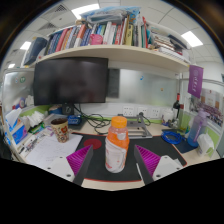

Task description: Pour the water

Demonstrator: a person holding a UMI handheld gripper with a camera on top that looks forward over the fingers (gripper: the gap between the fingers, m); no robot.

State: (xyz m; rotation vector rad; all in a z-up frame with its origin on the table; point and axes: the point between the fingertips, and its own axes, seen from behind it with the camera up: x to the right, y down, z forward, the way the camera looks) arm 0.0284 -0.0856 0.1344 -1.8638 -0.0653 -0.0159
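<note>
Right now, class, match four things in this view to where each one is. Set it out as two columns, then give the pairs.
1 bottle
2 monitor
3 books
4 mug

A on the shelf above the desk
B between the hand-held gripper fingers
C under the shelf, dark screen
D on the desk, below the monitor

Pairs: 1-B, 2-C, 3-A, 4-D

The cluttered desk bears a monitor, a mug, and perhaps cables.
</note>
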